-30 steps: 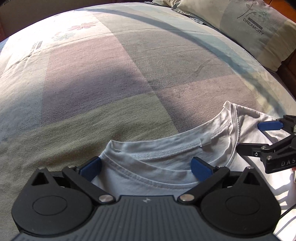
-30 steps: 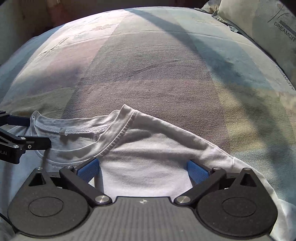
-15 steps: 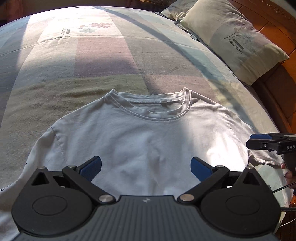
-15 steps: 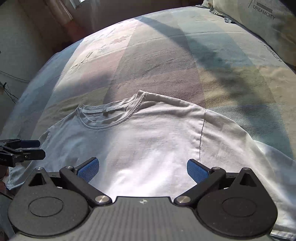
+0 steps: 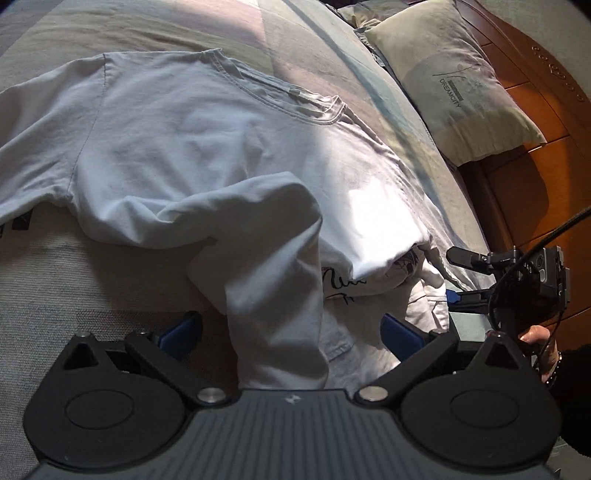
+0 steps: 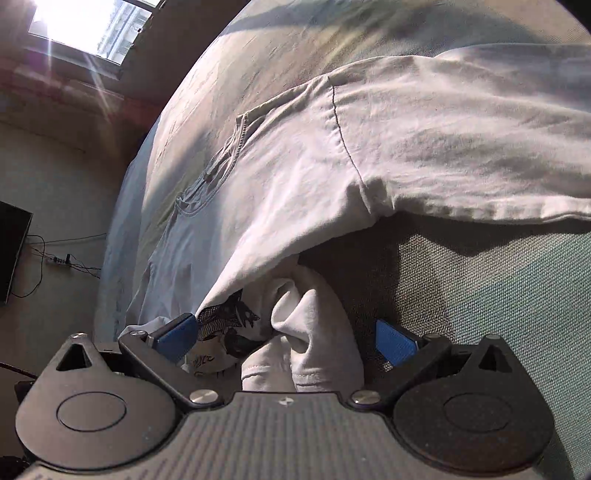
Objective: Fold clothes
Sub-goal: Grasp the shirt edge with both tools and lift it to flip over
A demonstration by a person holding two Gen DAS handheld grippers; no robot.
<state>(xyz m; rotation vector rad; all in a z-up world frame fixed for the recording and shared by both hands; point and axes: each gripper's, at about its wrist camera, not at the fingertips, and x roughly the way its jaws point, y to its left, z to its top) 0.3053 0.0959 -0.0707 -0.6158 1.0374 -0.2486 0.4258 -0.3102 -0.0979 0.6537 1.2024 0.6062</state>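
A white T-shirt (image 5: 184, 129) lies spread on the bed, its collar (image 5: 295, 99) toward the far side. A raised ridge of its cloth (image 5: 273, 277) runs down between the wide-apart pads of my left gripper (image 5: 290, 325), which is open. To the right, my right gripper (image 5: 456, 275) sits at the shirt's bunched edge, where a black print (image 5: 343, 284) shows. In the right wrist view the shirt (image 6: 295, 166) fills the upper frame. A crumpled fold with the print (image 6: 229, 321) lies between the pads of my right gripper (image 6: 286, 334), also open.
A patchwork bedspread (image 5: 74, 295) covers the bed. A pillow (image 5: 454, 85) leans on the wooden headboard (image 5: 535, 184) at the right. A hand (image 5: 535, 336) holds the right gripper. Beyond the bed's left edge are a bright window (image 6: 92, 26), a dark screen (image 6: 11, 251) and floor cables (image 6: 55, 260).
Both grippers have drawn back from the collar to the shirt's lower part and turned. The flat shirt now has a raised fold and a bunched edge showing the print.
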